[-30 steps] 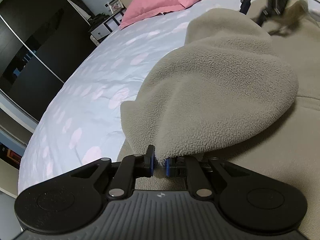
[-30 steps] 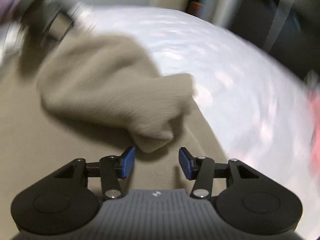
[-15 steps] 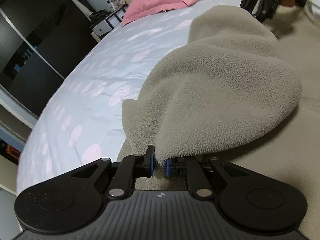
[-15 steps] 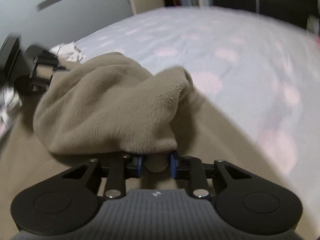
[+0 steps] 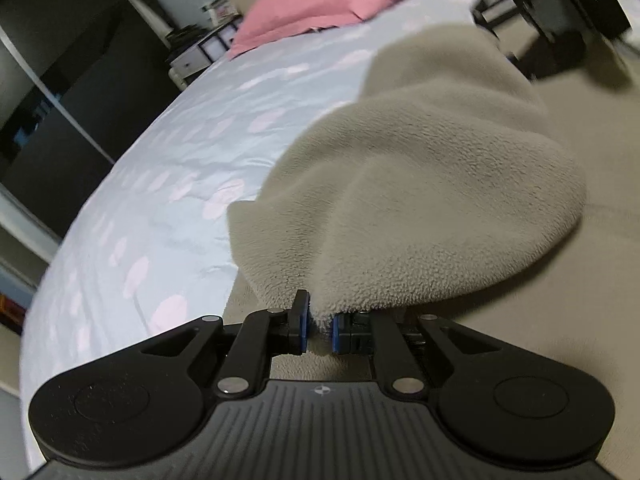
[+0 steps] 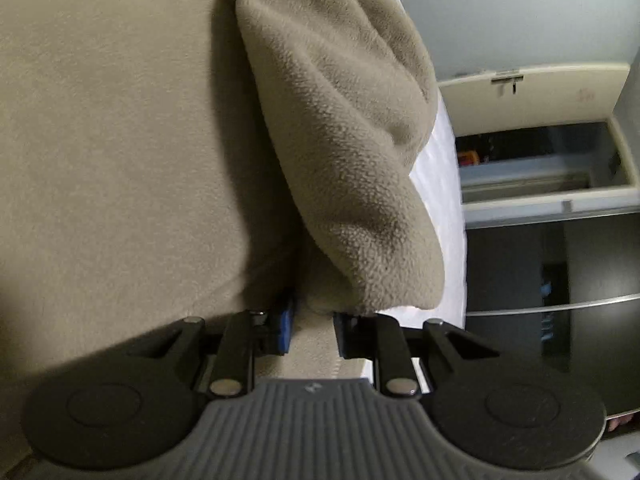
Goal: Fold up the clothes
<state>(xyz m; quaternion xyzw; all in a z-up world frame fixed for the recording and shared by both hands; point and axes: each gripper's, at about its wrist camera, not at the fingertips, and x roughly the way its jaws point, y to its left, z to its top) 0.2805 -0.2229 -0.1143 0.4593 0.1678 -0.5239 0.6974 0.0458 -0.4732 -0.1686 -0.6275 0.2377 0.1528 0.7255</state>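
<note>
I am holding the beige fleece garment (image 5: 420, 200) with both of my tongs; it is lying on the bed (image 5: 168, 184), on the pale blue sheet with light pink spots, and one edge of it is being lifted up into a soft fold above the flat part; my left tongs (image 5: 320, 330) are pressing together on a corner of this raised edge, and the fabric is sitting between the blue pads (image 5: 305, 330); my right tongs (image 6: 312, 330) are clamping another part of the same edge, with a thick bunch of fleece between the blue pads (image 6: 285, 330), and this view is showing the room turned on its side; in the left wrist view my right tongs (image 5: 520, 12) are appearing at the far end of the fold, blurred, so I cannot tell their details there; the lifted part is hanging between my two grips like a rounded pocket; a pink pillow (image 5: 328, 0) is lying at the far end of the bed; a dark wardrobe (image 5: 52, 92) is standing beside the bed, and a small white drawer unit (image 5: 200, 54) is near the pillow
</note>
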